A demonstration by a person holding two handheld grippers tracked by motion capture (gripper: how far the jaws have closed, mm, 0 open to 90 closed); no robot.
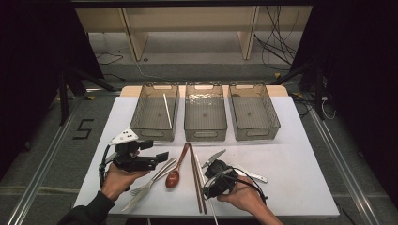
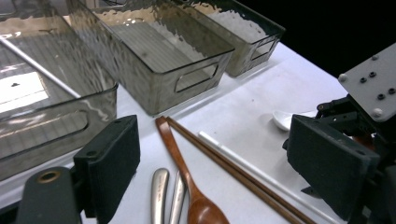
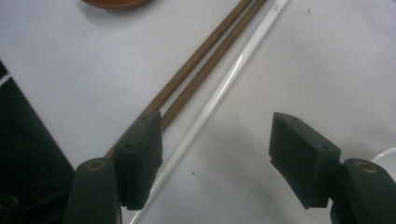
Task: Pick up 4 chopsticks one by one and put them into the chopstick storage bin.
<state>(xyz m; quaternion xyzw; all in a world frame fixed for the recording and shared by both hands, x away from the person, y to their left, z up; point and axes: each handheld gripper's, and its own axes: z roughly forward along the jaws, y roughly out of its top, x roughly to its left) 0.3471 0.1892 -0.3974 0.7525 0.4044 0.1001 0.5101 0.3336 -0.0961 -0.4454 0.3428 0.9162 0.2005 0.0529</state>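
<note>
Three bins (image 1: 205, 133) stand at 12 o'clock on the table (image 1: 300, 187); one stick (image 1: 166, 110) lies in the 11 o'clock bin. Wooden spoon (image 1: 174, 174) and chopsticks (image 1: 196, 178) lie at 6 o'clock, the fork (image 1: 149, 185) at 7 o'clock.

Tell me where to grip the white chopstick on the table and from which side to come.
Grip the white chopstick at its near half, coming straight down from above with one finger on each long side. It lies flat and thin on the table, close beside the brown chopsticks, so the right gripper, open above it, probably needs a finger slipped into that narrow gap.
</note>
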